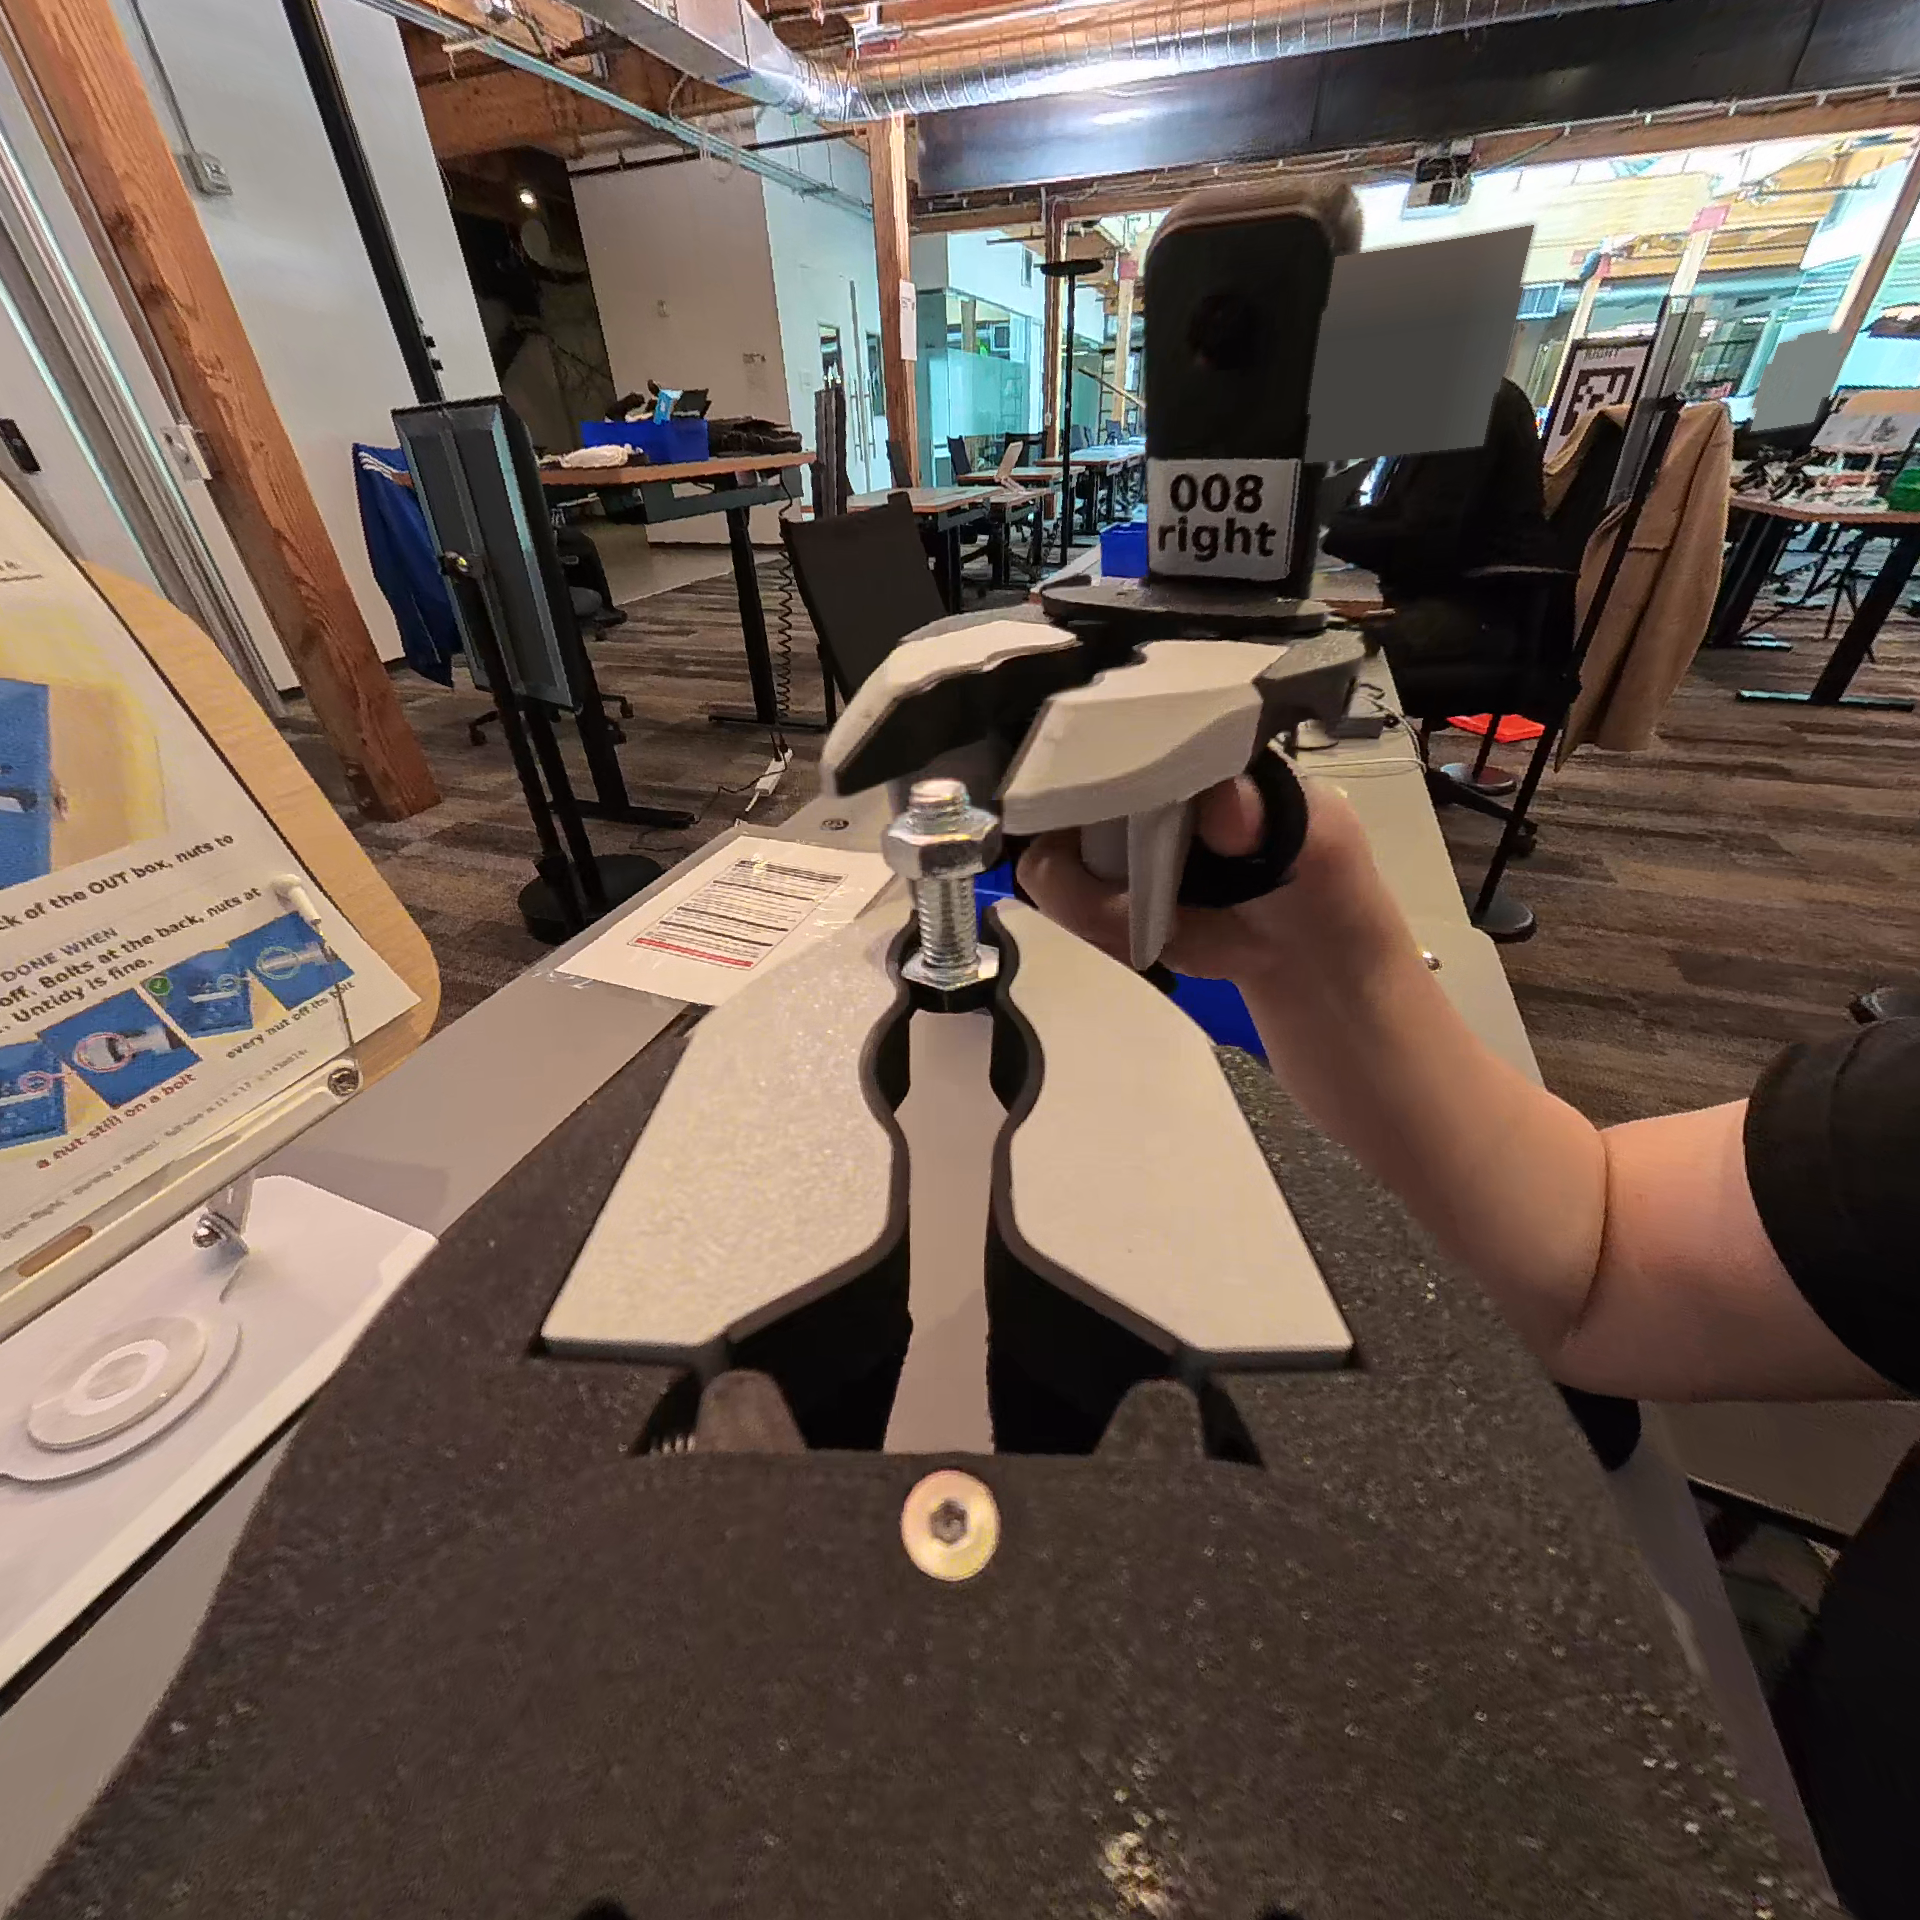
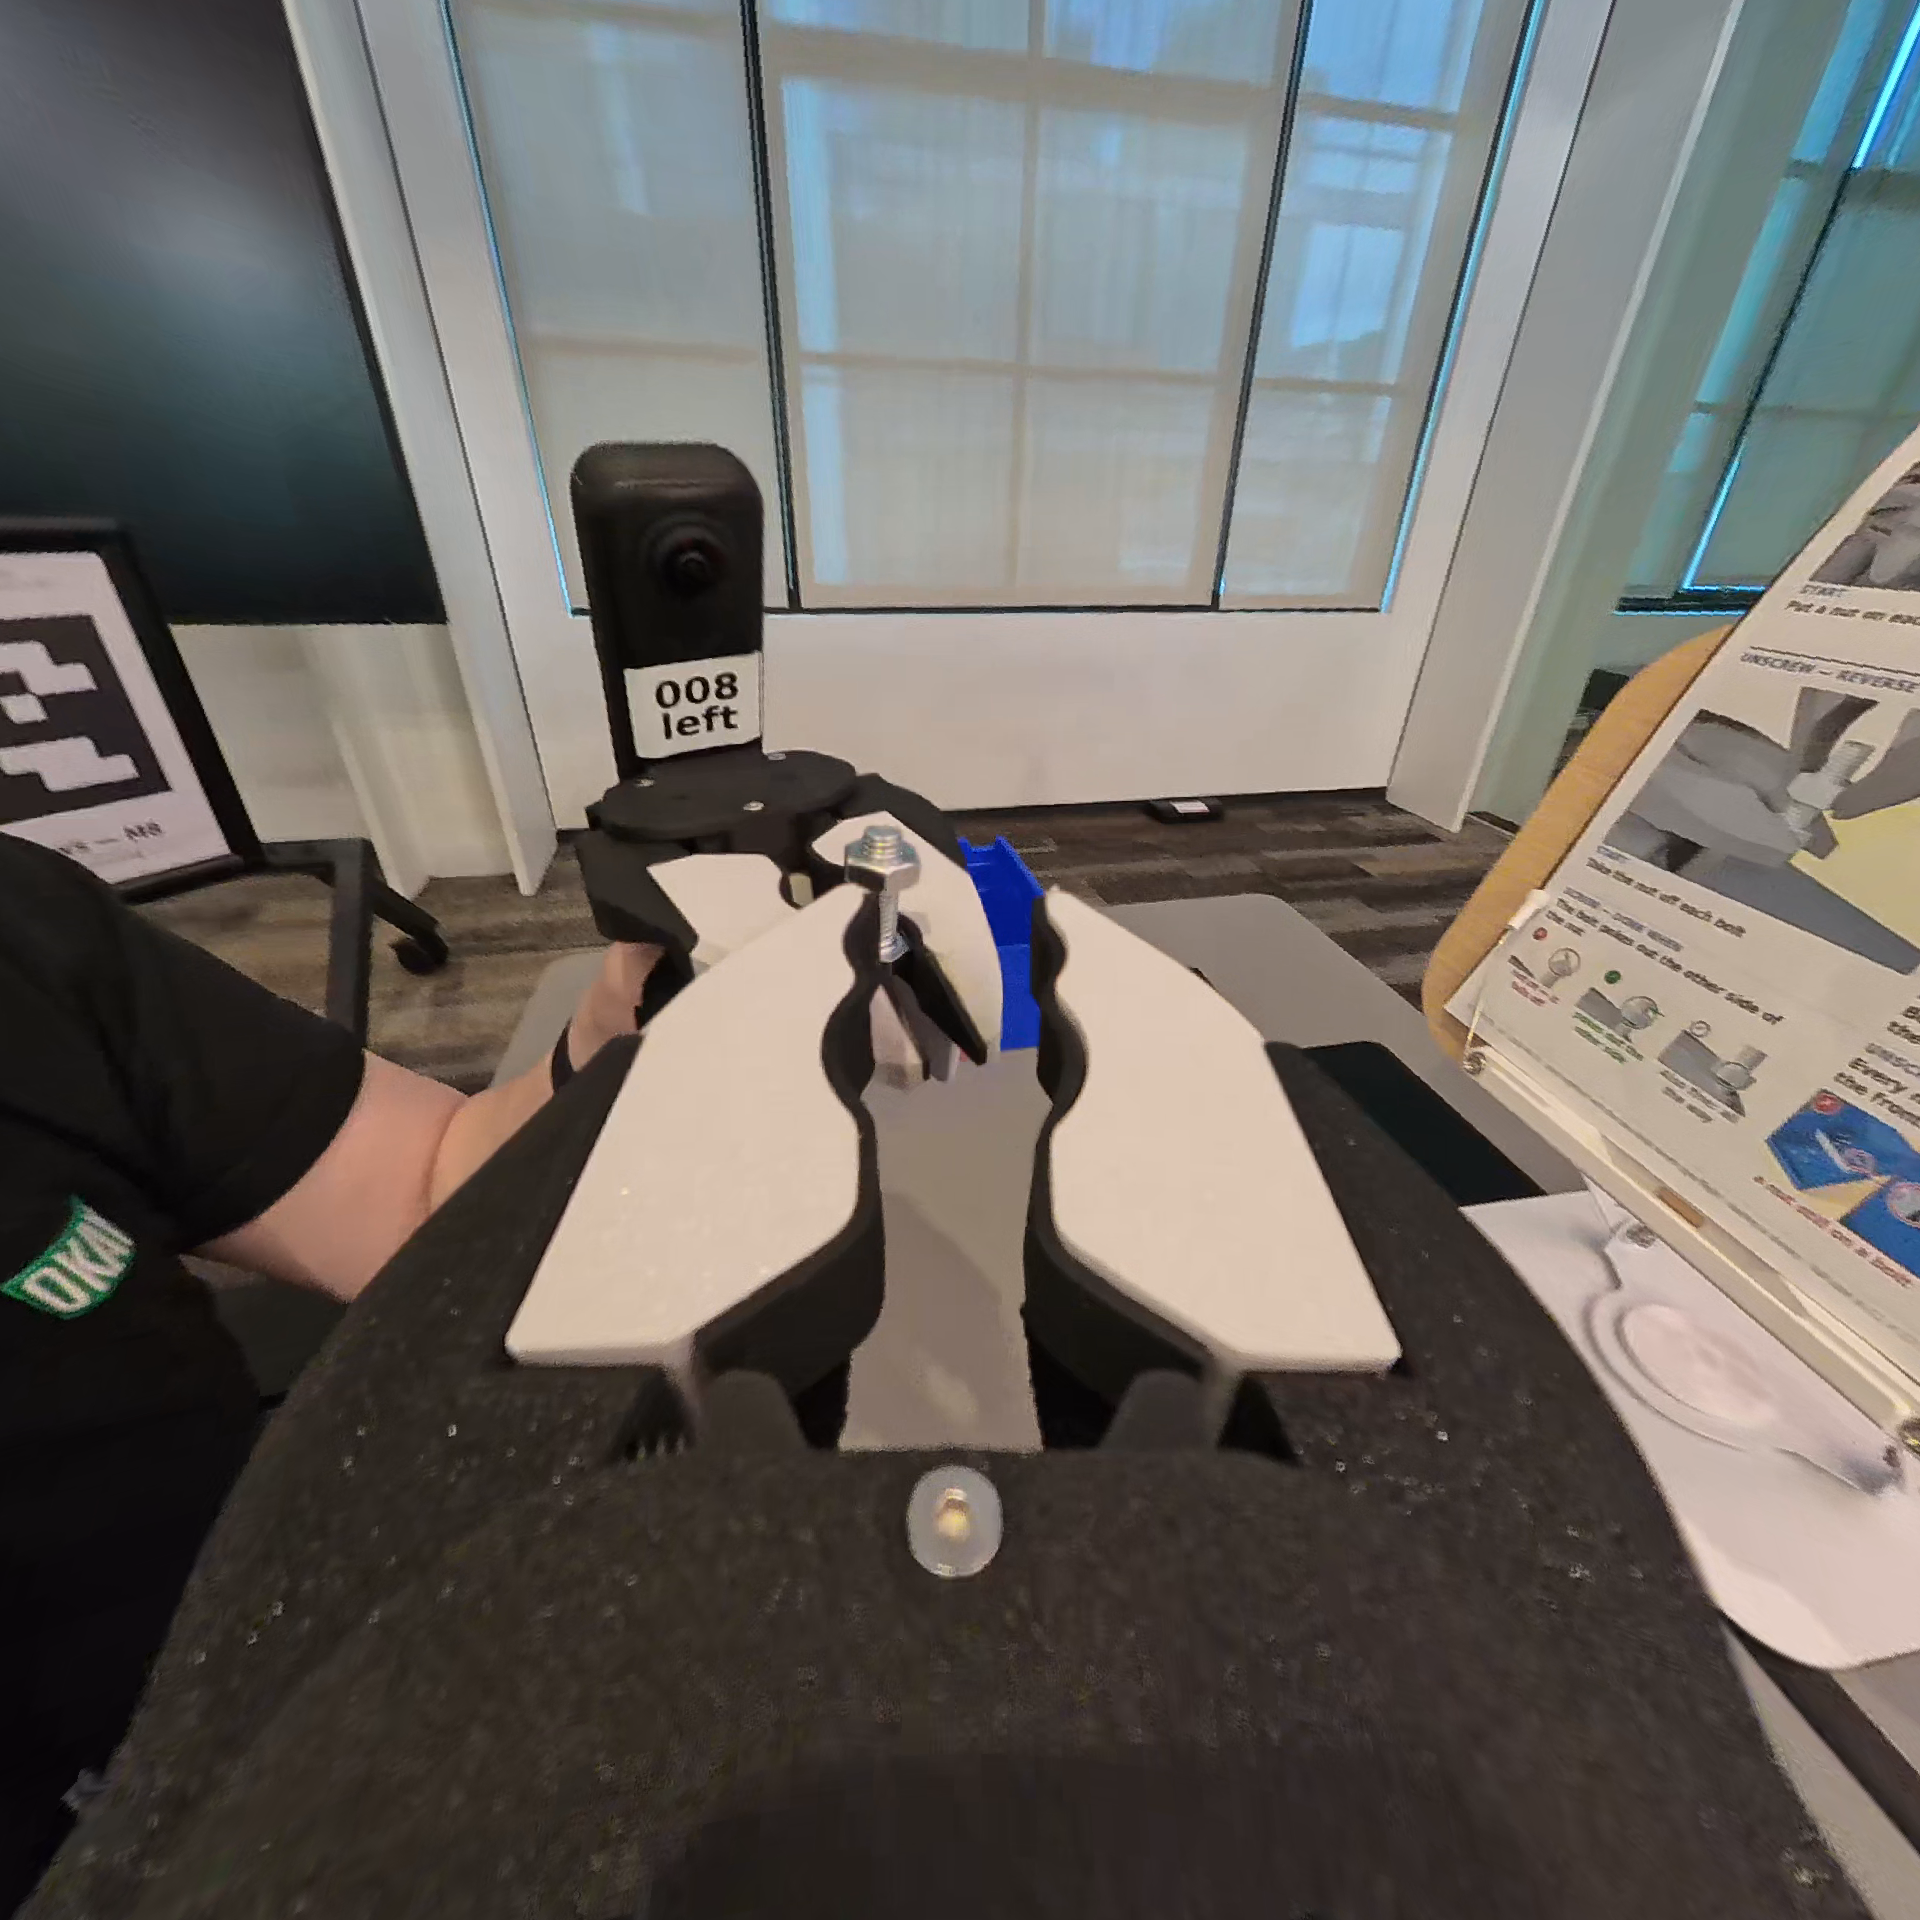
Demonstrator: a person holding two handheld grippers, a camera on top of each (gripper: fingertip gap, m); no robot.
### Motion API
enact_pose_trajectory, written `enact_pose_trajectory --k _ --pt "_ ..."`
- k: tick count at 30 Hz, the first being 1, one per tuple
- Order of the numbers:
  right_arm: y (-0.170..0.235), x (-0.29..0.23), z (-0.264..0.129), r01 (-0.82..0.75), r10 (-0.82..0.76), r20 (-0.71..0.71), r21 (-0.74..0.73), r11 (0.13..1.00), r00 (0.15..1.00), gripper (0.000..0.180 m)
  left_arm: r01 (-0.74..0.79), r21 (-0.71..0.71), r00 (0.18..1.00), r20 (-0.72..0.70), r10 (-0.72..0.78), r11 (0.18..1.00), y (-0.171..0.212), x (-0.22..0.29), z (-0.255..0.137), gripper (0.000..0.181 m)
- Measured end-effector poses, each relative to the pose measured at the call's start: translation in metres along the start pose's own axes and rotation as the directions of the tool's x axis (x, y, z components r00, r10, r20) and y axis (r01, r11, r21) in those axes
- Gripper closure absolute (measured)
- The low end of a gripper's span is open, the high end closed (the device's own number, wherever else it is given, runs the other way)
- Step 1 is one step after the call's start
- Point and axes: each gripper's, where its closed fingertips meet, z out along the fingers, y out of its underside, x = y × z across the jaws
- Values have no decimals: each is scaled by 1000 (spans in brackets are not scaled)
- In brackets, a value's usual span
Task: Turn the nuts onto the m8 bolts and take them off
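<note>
Now my left jaws [image 1: 948, 971] pinch the bolt [image 1: 943, 920] by its head, upright above the counter [image 1: 623, 1023]. My right jaws [image 2: 951, 971] gape around the nut [image 1: 941, 840] near the tip; I should close squarely on its flats.

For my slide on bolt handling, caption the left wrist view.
Left tool grips an upright bolt by its head; right tool open just behind the nut.

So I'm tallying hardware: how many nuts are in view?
1. The nut sits near the tip of the upright bolt, whose head the left gripper clamps. More may be hidden in the blue bin.
</note>
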Motion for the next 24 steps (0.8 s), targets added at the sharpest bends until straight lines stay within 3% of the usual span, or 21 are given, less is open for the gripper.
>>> enact_pose_trajectory --k 8,12,17,20,24 --pt "6 -3 10 13 -13 -3 -26 1000 1000 146 -27 -13 1000 15 27 1000 2 1 3 170" --pt "0 11 -3 -15 16 -34 23 1000 999 152 -15 -2 1000 2 15 1000 -1 1 0 171" --pt "-2 -17 10 3 -5 89 25 1000 996 149 -19 -7 1000 8 19 1000 1 0 1 171" --pt "3 -10 14 59 -59 9 -9 998 998 151 -28 -10 1000 2 28 1000 1 3 2 171" --pt "0 -5 5 -30 29 55 17 999 998 150 -30 -9 1000 5 30 1000 1 3 2 171"
